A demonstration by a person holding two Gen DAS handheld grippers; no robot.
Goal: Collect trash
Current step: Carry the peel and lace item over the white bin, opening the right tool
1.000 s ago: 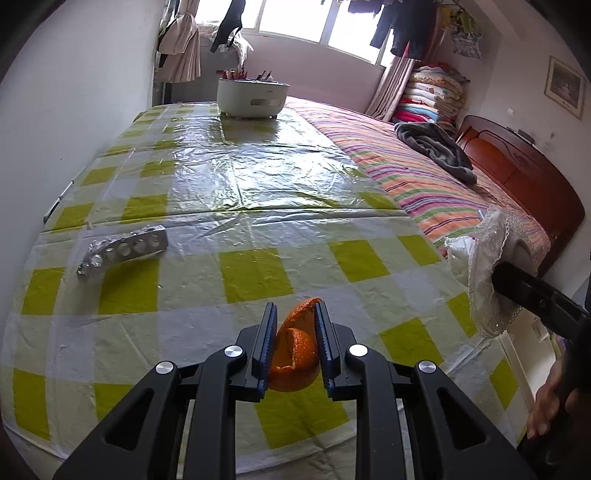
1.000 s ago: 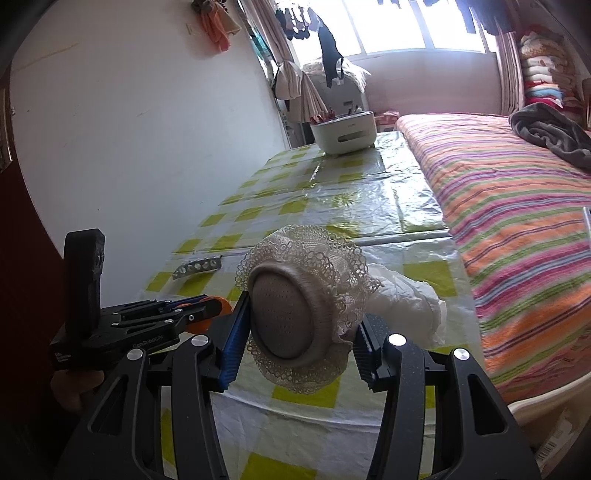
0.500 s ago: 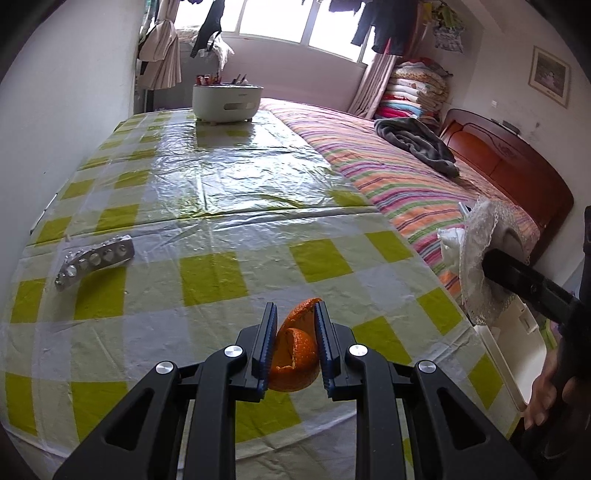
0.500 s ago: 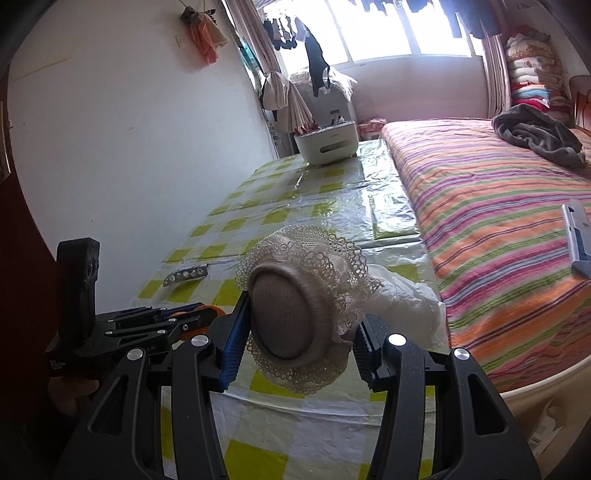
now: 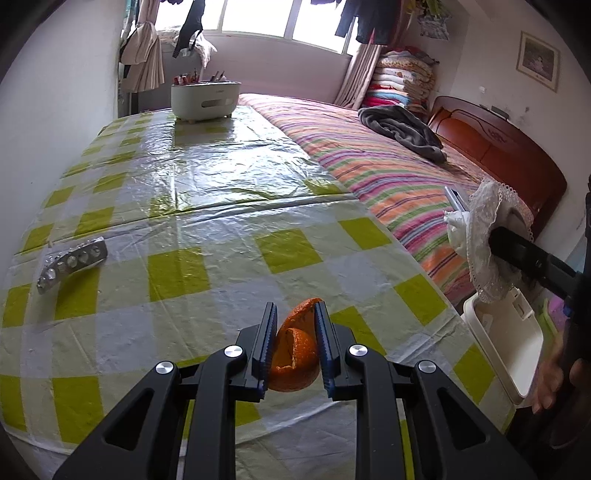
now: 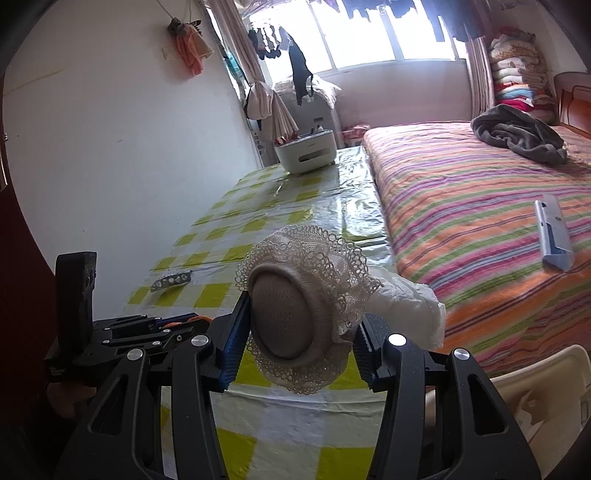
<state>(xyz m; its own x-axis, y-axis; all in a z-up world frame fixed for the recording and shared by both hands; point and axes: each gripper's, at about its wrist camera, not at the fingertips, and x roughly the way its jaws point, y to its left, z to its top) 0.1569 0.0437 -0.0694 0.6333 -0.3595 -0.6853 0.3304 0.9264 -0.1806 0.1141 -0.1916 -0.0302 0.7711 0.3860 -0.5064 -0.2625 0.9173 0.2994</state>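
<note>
Orange peel [image 5: 295,354] sits pinched in the left gripper [image 5: 294,345] jaws; right gripper [image 6: 301,334] jaws clamp a lace-trimmed pad [image 6: 295,314], whose tissue [image 6: 406,306] beyond them could slip free.

Daylight pouring in from the far window [image 5: 280,18], panes blowing out white, glare streaking across the glossy plastic on the tabletop [image 5: 221,173], fisheye bending walls toward dark vignetted corners, near hand-held gripper arms sitting in shade, slight softness at the right edges

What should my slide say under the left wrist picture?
Left tongs pinch an orange peel above the checked tablecloth, blister pack left behind.
</note>
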